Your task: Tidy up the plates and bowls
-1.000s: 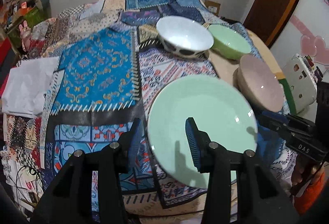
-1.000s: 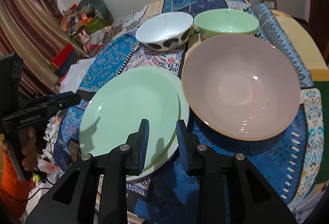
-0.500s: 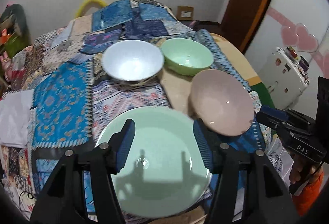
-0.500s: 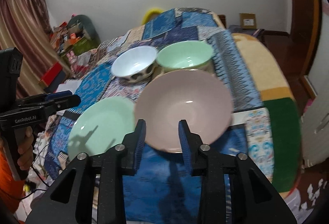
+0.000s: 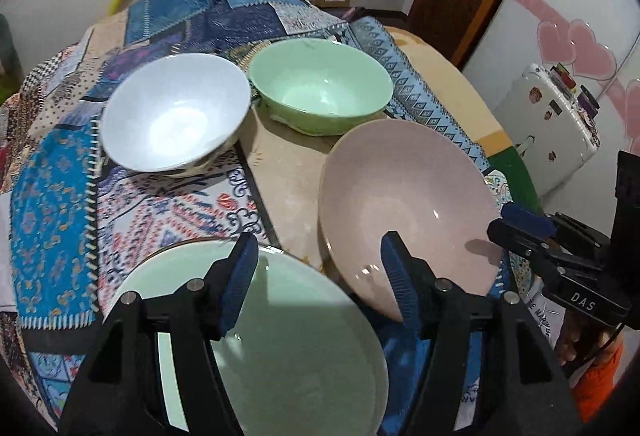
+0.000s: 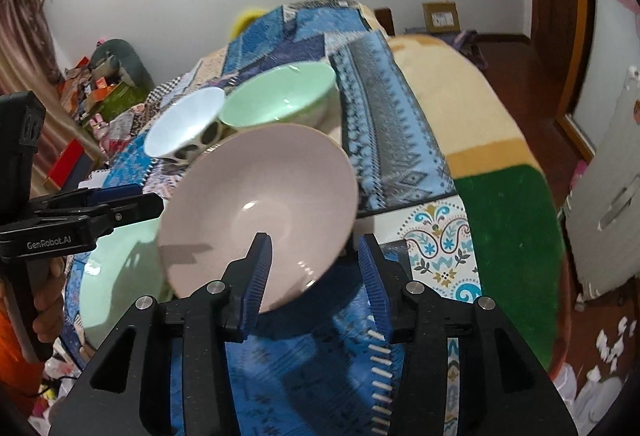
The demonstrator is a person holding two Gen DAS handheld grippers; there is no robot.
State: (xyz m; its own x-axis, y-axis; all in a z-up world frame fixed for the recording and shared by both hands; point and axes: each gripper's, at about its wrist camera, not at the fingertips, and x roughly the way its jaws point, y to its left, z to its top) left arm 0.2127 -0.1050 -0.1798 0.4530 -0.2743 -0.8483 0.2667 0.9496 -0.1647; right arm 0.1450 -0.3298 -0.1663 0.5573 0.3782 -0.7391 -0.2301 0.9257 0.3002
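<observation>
1. The pink bowl (image 6: 256,211) sits at the near right of the worktop (image 5: 280,179), on the patterned cloth (image 5: 52,203), tilted toward the left.
2. The green plate (image 5: 296,340) lies just left of the pink bowl at the near edge; I cannot tell whether their rims touch.
3. Behind them stand the white bowl (image 5: 172,115) and the green bowl (image 5: 320,83), side by side with rims nearly touching.
4. My left gripper (image 5: 320,276) hovers over the far rim of the green plate. Its jaws have just been opening and stand released, with nothing pressed between them.
5. My right gripper (image 6: 316,272) hangs over the near rim of the pink bowl. Its jaws have just been opening too; the rim shows between them, but the pads do not press on it.
6. A white fridge (image 5: 548,123) stands to the right of the worktop.
</observation>
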